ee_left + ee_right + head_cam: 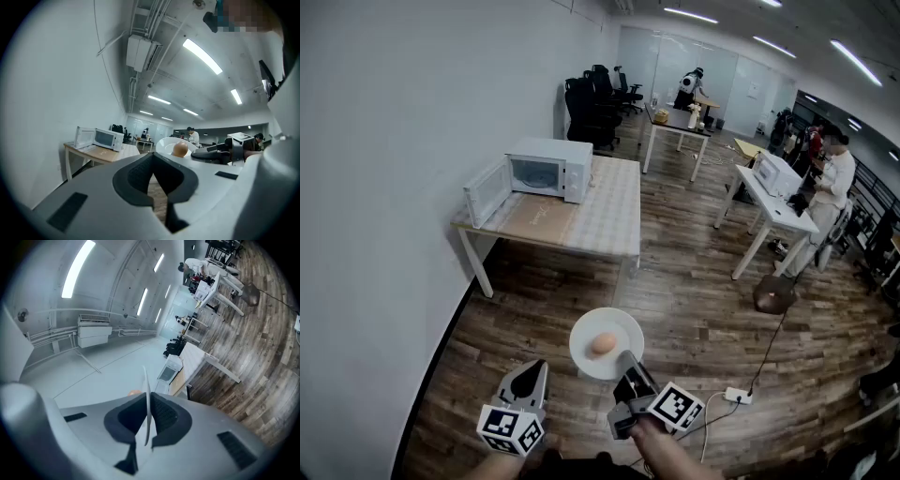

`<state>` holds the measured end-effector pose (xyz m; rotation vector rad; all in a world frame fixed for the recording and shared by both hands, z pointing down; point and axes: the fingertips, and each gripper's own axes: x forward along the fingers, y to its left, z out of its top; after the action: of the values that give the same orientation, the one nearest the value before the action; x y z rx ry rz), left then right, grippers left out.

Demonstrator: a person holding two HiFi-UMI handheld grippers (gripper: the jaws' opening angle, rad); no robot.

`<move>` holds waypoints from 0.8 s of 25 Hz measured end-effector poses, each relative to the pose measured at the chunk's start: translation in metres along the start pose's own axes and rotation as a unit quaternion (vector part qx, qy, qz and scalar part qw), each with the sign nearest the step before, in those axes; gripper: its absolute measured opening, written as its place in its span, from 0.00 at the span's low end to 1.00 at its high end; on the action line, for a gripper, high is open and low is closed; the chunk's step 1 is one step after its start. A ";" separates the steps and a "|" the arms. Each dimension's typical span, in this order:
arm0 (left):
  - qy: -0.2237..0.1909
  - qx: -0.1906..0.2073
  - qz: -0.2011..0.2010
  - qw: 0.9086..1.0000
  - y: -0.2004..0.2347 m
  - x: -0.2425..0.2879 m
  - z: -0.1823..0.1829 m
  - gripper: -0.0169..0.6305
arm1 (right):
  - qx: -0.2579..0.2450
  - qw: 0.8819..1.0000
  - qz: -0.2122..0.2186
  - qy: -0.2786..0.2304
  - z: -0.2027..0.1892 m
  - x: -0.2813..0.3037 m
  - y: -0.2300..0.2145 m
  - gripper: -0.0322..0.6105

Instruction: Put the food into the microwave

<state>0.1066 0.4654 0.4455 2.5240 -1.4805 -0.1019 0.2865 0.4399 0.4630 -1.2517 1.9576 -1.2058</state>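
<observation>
A white plate [623, 328] bears a brown, egg-shaped piece of food [603, 344] and hangs in the air over the wooden floor. My right gripper [628, 362] is shut on the plate's near rim; in the right gripper view the plate [146, 399] shows edge-on between the pads. To the left of it my left gripper [532, 373] is shut and holds nothing. The white microwave [549, 168] stands on a table [609, 220] some way ahead, its door [487, 192] swung open to the left. The left gripper view shows the microwave [108, 138], the plate [165, 144] and the food [179, 149].
A white wall runs along the left. On the floor to my right lie a power strip [737, 396] and its cable, near a round stool [774, 295]. More white tables [772, 211], black office chairs [591, 108] and people stand farther back.
</observation>
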 end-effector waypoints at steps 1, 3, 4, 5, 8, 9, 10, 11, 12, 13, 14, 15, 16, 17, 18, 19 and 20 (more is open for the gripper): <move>0.000 0.000 -0.001 1.000 -0.001 -0.002 0.000 0.04 | 0.001 1.000 0.004 0.000 -0.001 -0.001 0.002 0.09; 0.001 -0.001 -0.003 1.000 -0.002 -0.004 0.000 0.04 | 0.002 1.000 0.005 0.000 -0.003 -0.002 0.003 0.09; 0.000 -0.001 -0.003 1.000 -0.003 -0.005 0.001 0.04 | 0.003 1.000 0.001 0.000 -0.003 -0.004 0.002 0.09; 0.000 -0.002 -0.003 1.000 -0.003 -0.005 0.001 0.04 | 0.004 1.000 -0.002 0.000 -0.003 -0.005 0.002 0.09; 0.001 -0.003 -0.004 1.000 -0.003 -0.006 0.000 0.04 | 0.005 1.000 0.001 -0.002 -0.004 -0.005 0.003 0.09; 0.001 -0.004 -0.005 1.000 -0.003 -0.007 -0.001 0.04 | 0.004 1.000 -0.001 -0.002 -0.004 -0.006 0.003 0.09; 0.001 -0.004 -0.006 1.000 -0.002 -0.007 -0.001 0.04 | 0.002 1.000 -0.004 -0.003 -0.005 -0.006 0.002 0.09; 0.002 -0.005 -0.007 1.000 -0.002 -0.008 -0.001 0.04 | -0.002 1.000 -0.006 -0.004 -0.005 -0.006 0.002 0.09; 0.001 -0.005 -0.007 1.000 -0.001 -0.008 -0.001 0.04 | -0.006 1.000 -0.005 -0.006 -0.005 -0.005 0.003 0.09; 0.001 -0.005 -0.007 1.000 0.000 -0.009 0.000 0.04 | -0.010 1.000 -0.002 -0.008 -0.004 -0.005 0.004 0.09; 0.001 -0.004 -0.007 1.000 0.001 -0.010 0.000 0.04 | -0.012 1.000 0.001 -0.010 -0.004 -0.004 0.006 0.09; 0.001 -0.003 -0.007 1.000 0.002 -0.010 0.001 0.04 | -0.012 1.000 0.002 -0.011 -0.004 -0.003 0.007 0.09; 0.001 -0.002 -0.007 1.000 0.003 -0.010 0.002 0.04 | -0.011 1.000 -0.001 -0.012 -0.004 -0.002 0.007 0.09; 0.001 0.000 -0.007 1.000 0.004 -0.010 0.003 0.04 | -0.008 1.000 -0.005 -0.013 -0.004 -0.001 0.006 0.09; 0.001 0.001 -0.006 1.000 0.006 -0.010 0.004 0.04 | -0.005 1.000 -0.008 -0.014 -0.003 0.000 0.006 0.09; 0.001 0.001 -0.006 1.000 0.008 -0.010 0.005 0.04 | -0.001 1.000 -0.008 -0.016 -0.004 0.001 0.006 0.09; 0.000 0.002 -0.007 1.000 0.009 -0.011 0.005 0.04 | 0.002 1.000 -0.006 -0.017 -0.005 0.003 0.007 0.09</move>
<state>0.0921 0.4699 0.4421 2.5368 -1.4650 -0.1003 0.2784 0.4401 0.4595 -1.2758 1.9248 -1.1849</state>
